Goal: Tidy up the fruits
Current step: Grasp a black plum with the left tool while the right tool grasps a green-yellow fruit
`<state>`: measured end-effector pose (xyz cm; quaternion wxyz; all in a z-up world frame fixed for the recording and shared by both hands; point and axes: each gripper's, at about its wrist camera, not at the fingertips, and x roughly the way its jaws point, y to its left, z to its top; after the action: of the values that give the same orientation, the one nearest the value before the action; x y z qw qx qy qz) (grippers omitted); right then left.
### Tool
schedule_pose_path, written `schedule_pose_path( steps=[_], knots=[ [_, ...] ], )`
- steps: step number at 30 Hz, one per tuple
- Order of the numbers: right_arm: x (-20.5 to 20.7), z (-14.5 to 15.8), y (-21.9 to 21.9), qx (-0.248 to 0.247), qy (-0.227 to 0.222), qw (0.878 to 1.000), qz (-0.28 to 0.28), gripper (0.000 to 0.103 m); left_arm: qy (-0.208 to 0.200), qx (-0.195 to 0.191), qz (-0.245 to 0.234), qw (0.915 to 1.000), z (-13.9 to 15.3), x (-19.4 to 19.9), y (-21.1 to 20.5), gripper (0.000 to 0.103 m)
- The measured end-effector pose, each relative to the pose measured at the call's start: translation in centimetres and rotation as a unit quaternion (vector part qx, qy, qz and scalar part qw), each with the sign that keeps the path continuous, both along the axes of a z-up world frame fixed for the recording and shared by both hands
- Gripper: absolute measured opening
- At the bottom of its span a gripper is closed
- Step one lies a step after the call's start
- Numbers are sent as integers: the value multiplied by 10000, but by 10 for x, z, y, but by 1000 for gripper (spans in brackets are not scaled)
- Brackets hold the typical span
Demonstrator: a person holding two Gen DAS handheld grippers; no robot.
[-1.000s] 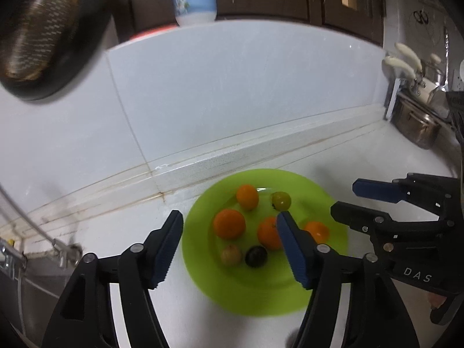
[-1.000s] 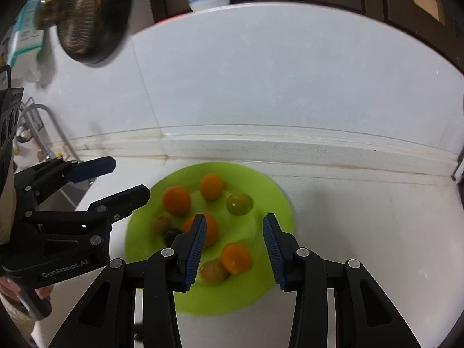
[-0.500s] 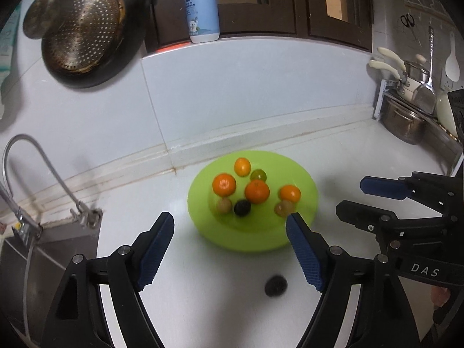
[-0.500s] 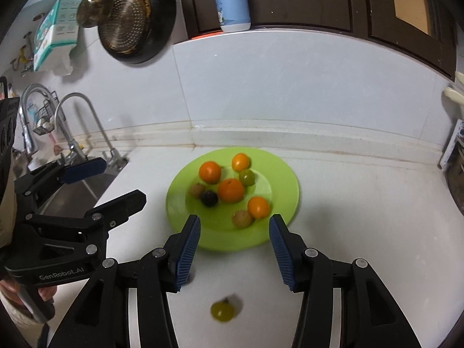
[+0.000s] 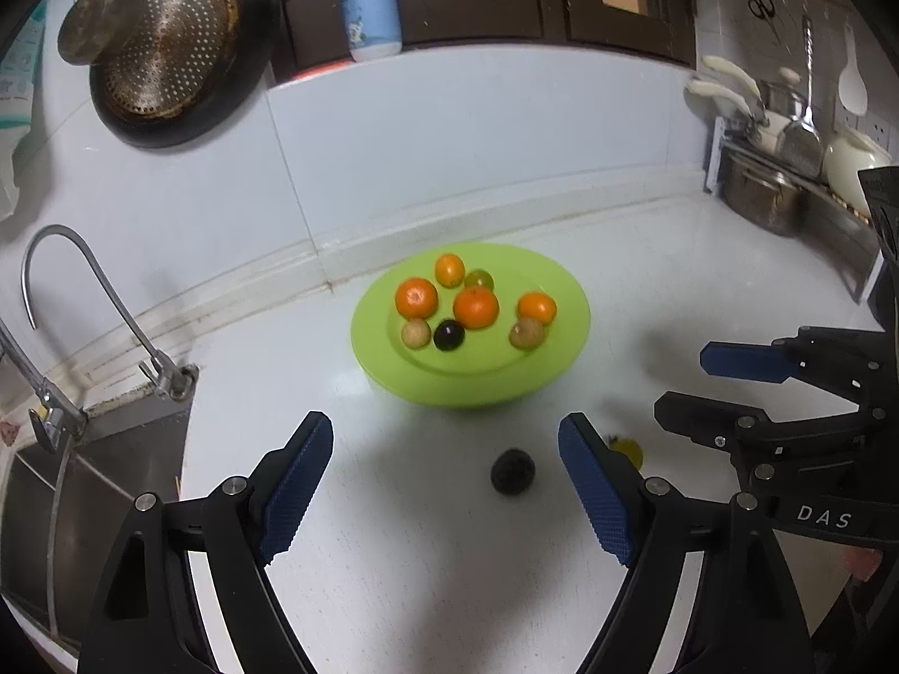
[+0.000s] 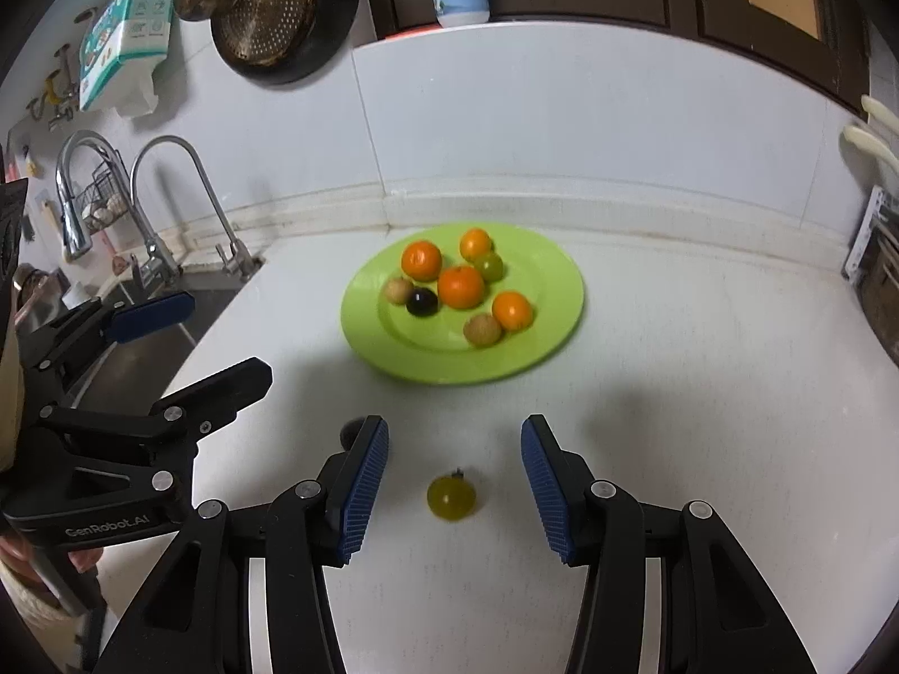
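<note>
A green plate (image 5: 556,348) (image 6: 550,337) on the white counter holds several fruits: oranges, small brown ones, a green one and a dark one (image 5: 448,335). A loose dark fruit (image 5: 512,472) lies on the counter between my left gripper's open fingers, a little ahead of them; it peeks out at the right wrist view's left finger (image 6: 351,429). A loose yellow-green fruit (image 6: 451,498) lies between my right gripper's open fingers; it is partly hidden in the left wrist view (image 5: 628,449). Left gripper (image 5: 446,488) and right gripper (image 6: 455,483) are both open and empty.
A sink (image 5: 84,483) with a curved tap (image 5: 84,292) lies to the left. Pots and utensils (image 5: 775,168) stand at the far right. A colander and pan (image 5: 168,50) hang on the wall; a bottle (image 5: 368,0) stands on the ledge above.
Both grippers have drawn back from the plate towards the counter's near side. Two loose fruits on the counter have come into view between the fingers.
</note>
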<state>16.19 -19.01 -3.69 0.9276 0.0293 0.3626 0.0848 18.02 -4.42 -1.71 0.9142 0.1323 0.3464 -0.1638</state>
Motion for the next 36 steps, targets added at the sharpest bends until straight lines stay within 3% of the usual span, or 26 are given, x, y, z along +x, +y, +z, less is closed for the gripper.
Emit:
schedule_pose_path(
  steps=[19,24,36],
  knots=[
    [5,-52,2,19,674,9977,85,50,654,176,-529,9963,-63,15,-15,81],
    [12,-59,4,19,782,9969,125,49,740,215,-625,9951,-71,23,-19,72],
    [25,-72,4,331,993,9942,254,34,1023,43,-762,9918,-81,37,-25,49]
  ],
)
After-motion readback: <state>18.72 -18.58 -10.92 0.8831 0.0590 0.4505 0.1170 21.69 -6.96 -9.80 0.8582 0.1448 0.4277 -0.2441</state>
